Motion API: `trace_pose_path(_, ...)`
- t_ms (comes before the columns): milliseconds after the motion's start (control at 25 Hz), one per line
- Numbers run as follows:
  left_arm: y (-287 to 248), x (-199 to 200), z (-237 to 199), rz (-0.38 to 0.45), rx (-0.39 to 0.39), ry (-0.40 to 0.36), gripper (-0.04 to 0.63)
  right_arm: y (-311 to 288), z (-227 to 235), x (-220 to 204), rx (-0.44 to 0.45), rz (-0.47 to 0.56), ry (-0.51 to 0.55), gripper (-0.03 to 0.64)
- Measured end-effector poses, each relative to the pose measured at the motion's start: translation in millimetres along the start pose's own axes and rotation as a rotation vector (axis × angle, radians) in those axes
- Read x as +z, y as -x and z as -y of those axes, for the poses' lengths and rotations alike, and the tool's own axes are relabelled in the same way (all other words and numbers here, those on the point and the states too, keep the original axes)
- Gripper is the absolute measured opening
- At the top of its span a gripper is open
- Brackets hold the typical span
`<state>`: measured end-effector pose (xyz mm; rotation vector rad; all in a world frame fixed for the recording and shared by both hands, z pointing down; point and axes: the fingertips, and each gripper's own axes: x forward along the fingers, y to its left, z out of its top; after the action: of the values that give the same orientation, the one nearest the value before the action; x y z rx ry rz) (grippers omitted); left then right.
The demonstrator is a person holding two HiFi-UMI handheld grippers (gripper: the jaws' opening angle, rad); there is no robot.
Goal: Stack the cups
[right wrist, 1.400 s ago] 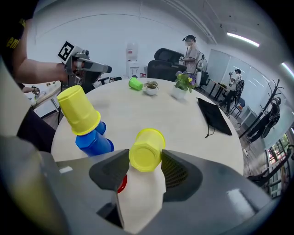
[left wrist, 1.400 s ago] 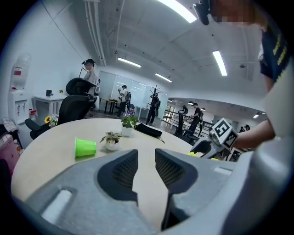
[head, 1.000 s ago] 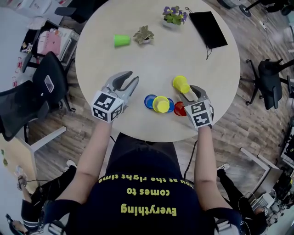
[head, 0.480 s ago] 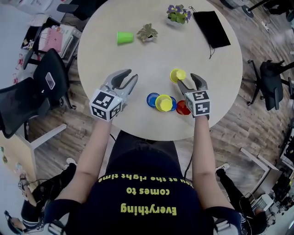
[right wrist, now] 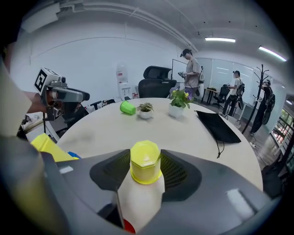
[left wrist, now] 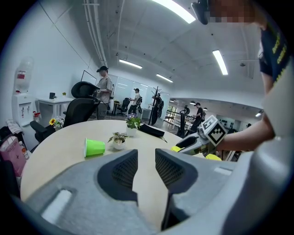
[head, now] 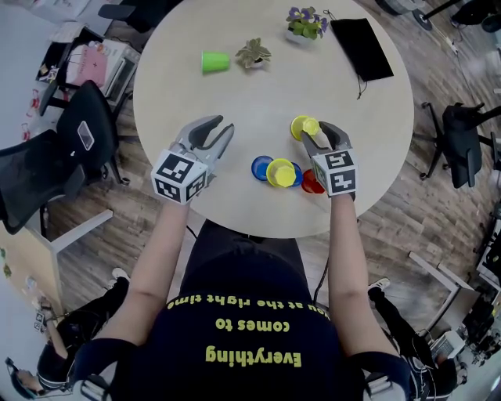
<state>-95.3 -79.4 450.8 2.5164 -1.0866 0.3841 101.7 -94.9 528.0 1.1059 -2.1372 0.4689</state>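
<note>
- Round table (head: 235, 110), one: pale top that carries every item listed below.
- Black office chair (head: 462, 141), one: on the wood floor to the right of the table.
- Black pouch (head: 360, 48), one: lies flat near the table's far right edge.
- Left gripper (head: 215, 135), one: held over the near left of the table. I read its jaws as set narrowly apart, with bare tabletop showing through the gap and nothing between them.
- Right gripper (head: 318, 135), one: its jaws have just been closing and now press on both sides of a yellow cup (right wrist: 145, 161), whose closed end points away from the gripper.
- Potted plants, two: a purple-flowered plant (head: 304, 23) at the far edge and a small leafy plant (head: 254, 53) to its left.
- Cups, I count five for certain:
  - The yellow cup in the right gripper.
  - A second yellow cup (head: 280, 172) in the near cluster.
  - A blue cup (head: 261, 167) just left of it. More blue shows at its right, and I cannot tell whether that is another cup.
  - A red cup (head: 311, 185), partly under the right gripper.
  - A green cup (head: 214, 61), lying on its side just beside the leafy plant, well apart from the cluster.
</note>
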Motion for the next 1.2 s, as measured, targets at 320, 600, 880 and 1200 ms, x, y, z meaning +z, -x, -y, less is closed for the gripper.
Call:
trace_pose_path(320, -1, 8, 2, 0.014, -0.014, -0.016, 0.123, 68, -17, 10, 0.006, 0.059, 0.019, 0.219)
trace_pose_path(600, -1, 14, 7, 0.017, -0.029, -0.034, 0.123, 109, -45, -5, 0.034, 0.013, 0.047, 0.219)
trace_pose_path(880, 1, 14, 12, 0.017, -0.044, -0.044, 0.123, 123, -68, -28, 0.05, -0.034, 0.035, 0.219)
trace_pose_path(1200, 2, 10, 14, 0.01, -0.051, -0.044, 0.123, 123, -74, -39, 0.036, -0.05, 0.018, 0.219)
